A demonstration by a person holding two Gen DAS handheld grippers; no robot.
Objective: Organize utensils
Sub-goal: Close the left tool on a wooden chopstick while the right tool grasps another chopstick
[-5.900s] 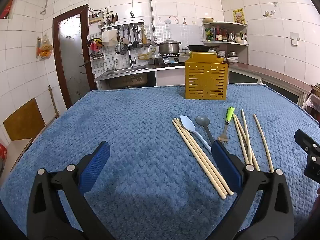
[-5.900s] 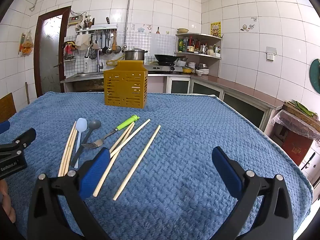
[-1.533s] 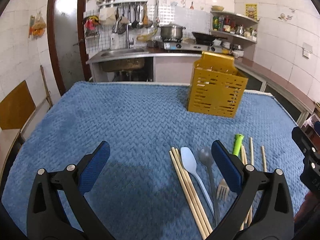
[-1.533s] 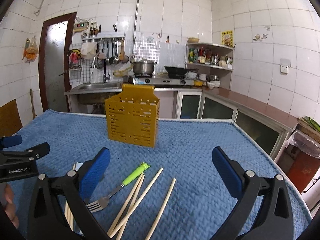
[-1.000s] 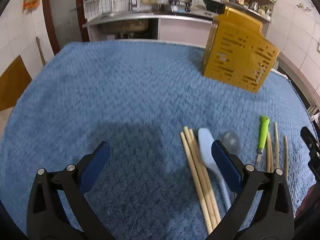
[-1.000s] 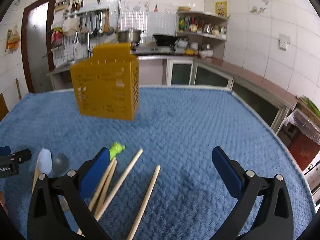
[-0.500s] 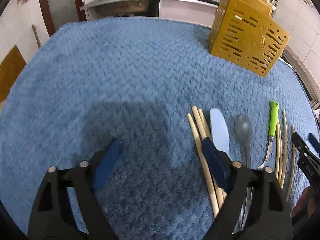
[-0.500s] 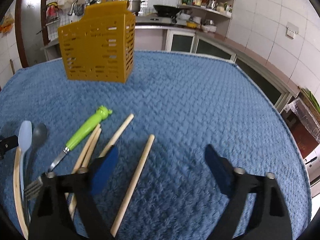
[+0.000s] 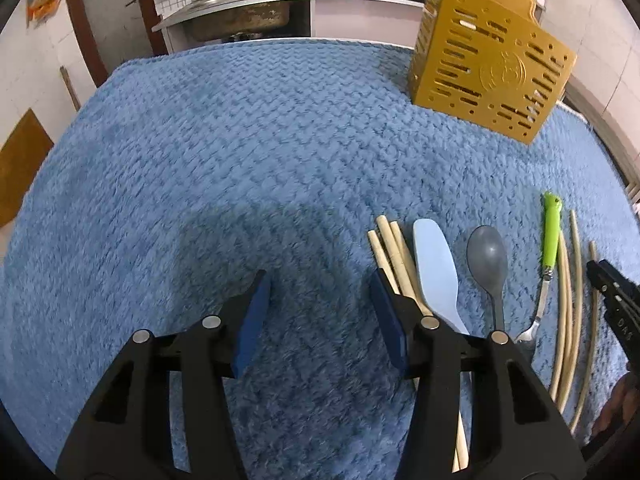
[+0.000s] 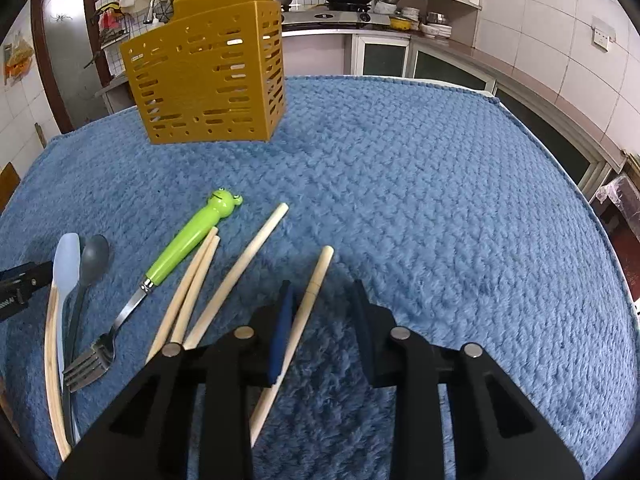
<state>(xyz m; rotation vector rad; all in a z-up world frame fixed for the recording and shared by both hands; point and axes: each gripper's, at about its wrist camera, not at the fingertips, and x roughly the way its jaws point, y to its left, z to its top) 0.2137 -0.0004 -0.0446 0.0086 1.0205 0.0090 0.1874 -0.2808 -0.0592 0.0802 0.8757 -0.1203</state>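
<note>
My tabletop wears a fuzzy blue cloth (image 9: 240, 128); pale matt wooden chopsticks (image 10: 308, 300), a glossy (plastic-looking) yellow caddy (image 10: 208, 80), a shiny metal fork (image 10: 92, 360).

Both grippers tilt steeply down toward the surface. The left gripper (image 9: 320, 312) has its jaws partly apart, just closing. The right gripper (image 10: 322, 320) has jaws narrower, also closing, seemingly not yet clamped.

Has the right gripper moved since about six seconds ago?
Yes. The right gripper has come forward and down toward the yellow holder; its jaws have just been closing around the rightmost chopstick.
</note>
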